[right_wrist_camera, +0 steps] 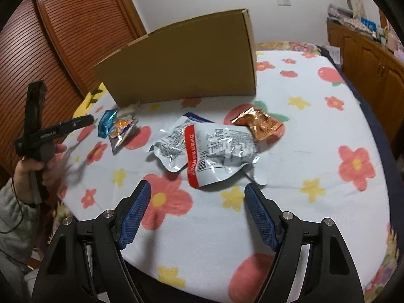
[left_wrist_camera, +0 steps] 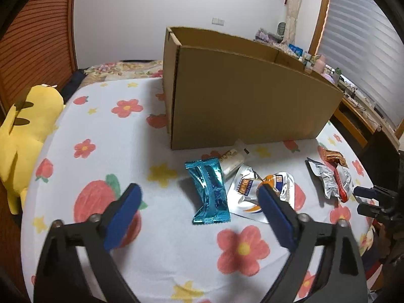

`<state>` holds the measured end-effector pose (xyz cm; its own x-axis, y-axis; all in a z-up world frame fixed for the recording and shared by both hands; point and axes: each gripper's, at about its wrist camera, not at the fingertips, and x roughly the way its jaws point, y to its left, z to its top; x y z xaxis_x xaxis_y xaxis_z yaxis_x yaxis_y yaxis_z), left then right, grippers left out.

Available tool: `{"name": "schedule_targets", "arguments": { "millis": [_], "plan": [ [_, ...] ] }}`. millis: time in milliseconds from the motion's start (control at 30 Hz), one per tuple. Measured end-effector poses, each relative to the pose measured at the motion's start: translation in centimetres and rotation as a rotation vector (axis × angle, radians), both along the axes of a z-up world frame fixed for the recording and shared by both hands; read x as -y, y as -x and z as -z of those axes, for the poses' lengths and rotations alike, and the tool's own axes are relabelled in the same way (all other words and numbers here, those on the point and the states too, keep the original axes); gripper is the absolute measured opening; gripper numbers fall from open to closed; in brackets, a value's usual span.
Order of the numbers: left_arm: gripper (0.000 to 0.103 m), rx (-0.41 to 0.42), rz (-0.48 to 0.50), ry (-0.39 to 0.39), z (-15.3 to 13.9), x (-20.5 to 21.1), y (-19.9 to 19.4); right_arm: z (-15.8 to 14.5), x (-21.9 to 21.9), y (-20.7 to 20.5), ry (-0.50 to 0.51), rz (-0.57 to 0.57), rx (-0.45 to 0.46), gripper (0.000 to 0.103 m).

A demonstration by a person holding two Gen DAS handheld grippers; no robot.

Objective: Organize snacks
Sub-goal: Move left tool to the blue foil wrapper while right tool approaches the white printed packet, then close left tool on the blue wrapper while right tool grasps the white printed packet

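Left gripper (left_wrist_camera: 199, 197): jaws wide open, holding nothing.
Right gripper (right_wrist_camera: 197, 194): jaws wide open too.
Blue snack (left_wrist_camera: 209, 190): mid-bed, before the box (left_wrist_camera: 242, 98).
Tip: straddle its middle, squeeze gently.

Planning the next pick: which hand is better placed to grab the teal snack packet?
Left. The left tongs are open and point at the teal packet, which lies just ahead. The right tongs face the silver pouch with the red stripe instead.
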<state>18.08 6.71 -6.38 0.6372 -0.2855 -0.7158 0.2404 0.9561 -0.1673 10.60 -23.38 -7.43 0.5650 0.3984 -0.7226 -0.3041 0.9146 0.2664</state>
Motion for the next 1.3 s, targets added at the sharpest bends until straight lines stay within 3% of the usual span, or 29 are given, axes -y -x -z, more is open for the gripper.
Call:
{"name": "schedule_targets", "arguments": {
  "millis": [133,200,333,700,800,833,1033,1300],
  "plan": [
    [0.071,-0.045,0.004,0.008,0.7,0.6,-1.1,0.3,-0.2,-1.0,-0.014,0.022,-0.01,0.078],
    [0.07,-0.052,0.006,0.011,0.8,1.0,-1.4,0.3,-0.1,-1.6,-0.012,0.033,-0.009,0.078],
    [0.058,-0.063,0.007,0.01,1.1,1.8,-1.9,0.3,0.2,-2.5,-0.03,0.047,-0.018,0.078],
    [0.054,-0.063,0.015,-0.049,2.1,2.8,-1.9,0.0,-0.1,-4.1,-0.008,0.073,-0.01,0.078],
    [0.038,-0.058,0.008,-0.052,2.0,2.7,-1.8,-0.2,-0.4,-4.6,-0.002,0.073,-0.007,0.078],
    [0.027,-0.059,0.007,-0.042,2.0,2.5,-1.7,-0.2,-0.5,-4.8,-0.003,0.073,-0.005,0.078],
    [0.021,-0.034,0.002,-0.045,2.0,2.2,-1.0,-0.2,-1.0,-5.5,0.029,0.078,-0.005,0.078],
    [0.021,-0.029,-0.003,-0.023,2.2,1.6,-0.7,0.3,-1.2,-6.3,0.081,0.095,-0.02,0.068]
  ]
}}
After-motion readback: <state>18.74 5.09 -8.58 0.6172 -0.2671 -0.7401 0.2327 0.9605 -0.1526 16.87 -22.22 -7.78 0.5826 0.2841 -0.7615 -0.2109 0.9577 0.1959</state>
